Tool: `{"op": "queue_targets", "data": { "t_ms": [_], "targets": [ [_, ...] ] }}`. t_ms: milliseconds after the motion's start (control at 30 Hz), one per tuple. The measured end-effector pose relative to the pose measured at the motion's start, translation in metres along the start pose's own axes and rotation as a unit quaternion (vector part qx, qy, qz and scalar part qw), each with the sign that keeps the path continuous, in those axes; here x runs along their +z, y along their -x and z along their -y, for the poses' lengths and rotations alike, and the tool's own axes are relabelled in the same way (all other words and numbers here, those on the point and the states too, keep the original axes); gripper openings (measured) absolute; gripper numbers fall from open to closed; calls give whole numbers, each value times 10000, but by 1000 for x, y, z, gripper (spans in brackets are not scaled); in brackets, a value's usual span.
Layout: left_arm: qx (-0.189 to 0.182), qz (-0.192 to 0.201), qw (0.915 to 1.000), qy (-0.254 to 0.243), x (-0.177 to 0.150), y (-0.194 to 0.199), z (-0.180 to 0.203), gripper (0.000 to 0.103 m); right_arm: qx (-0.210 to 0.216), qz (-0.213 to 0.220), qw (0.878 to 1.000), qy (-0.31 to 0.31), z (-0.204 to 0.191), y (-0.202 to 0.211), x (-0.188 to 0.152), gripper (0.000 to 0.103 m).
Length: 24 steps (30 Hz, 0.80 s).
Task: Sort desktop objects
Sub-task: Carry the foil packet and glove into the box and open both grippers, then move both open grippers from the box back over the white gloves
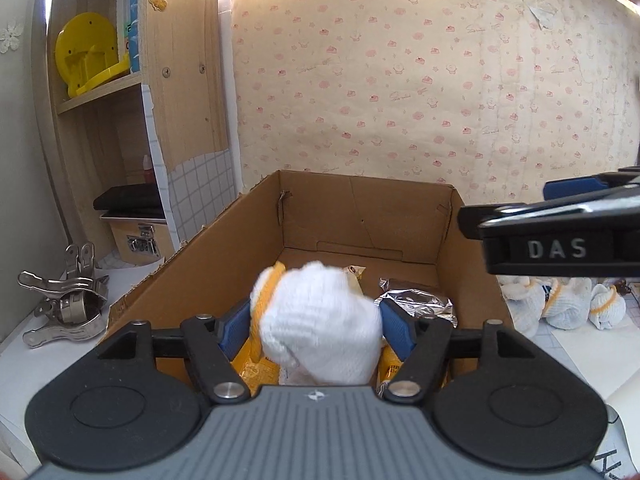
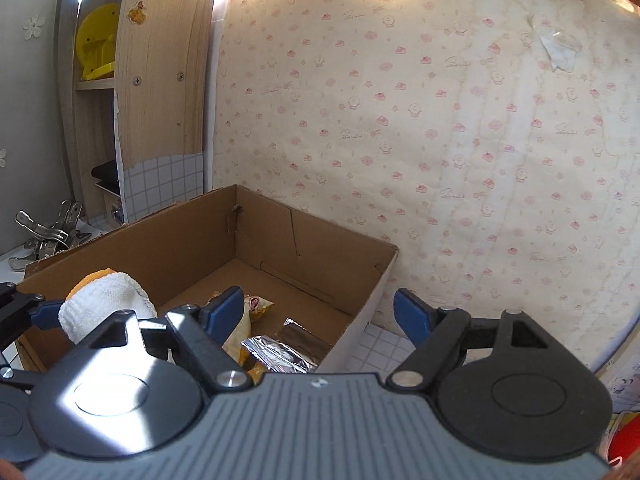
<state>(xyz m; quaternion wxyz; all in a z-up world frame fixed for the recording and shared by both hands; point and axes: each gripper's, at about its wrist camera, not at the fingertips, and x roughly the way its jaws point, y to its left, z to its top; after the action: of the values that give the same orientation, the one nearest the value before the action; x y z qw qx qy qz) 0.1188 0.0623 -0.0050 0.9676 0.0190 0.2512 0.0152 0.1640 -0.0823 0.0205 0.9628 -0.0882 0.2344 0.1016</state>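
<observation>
A white rolled glove bundle with a yellow cuff sits between the blue pads of my left gripper, which touch it on both sides, above the near end of an open cardboard box. The right wrist view shows the same bundle beside one left pad. My right gripper stands open with nothing between its fingers, over the box's right wall; it enters the left wrist view from the right. Inside the box lie a silver foil packet and yellow snack packets.
Several more white glove bundles lie on the desk right of the box. Metal spring clamps sit to its left. A wooden shelf unit holds a yellow plastic item and a small latched case. A papered wall stands close behind.
</observation>
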Motion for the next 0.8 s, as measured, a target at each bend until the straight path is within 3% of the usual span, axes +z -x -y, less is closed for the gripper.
{"op": "queue_targets", "data": {
  "t_ms": [67,133,533,800],
  "targets": [
    [55,27,10000,-29,2,-1,3,86,-101,78,9999,-64,9,11,-4,82],
    [104,65,9999,-53,4,-2,6,92,-141,116,9996,-229,21,22,-9,82],
    [182,148,9996,-145,9,6,26,93,-378,123,9977,-550,60,57,-43,82],
    [-39,440,9989,-174,8,32,45,93,-546,90,9958,-724,76,73,-65,82]
  ]
}}
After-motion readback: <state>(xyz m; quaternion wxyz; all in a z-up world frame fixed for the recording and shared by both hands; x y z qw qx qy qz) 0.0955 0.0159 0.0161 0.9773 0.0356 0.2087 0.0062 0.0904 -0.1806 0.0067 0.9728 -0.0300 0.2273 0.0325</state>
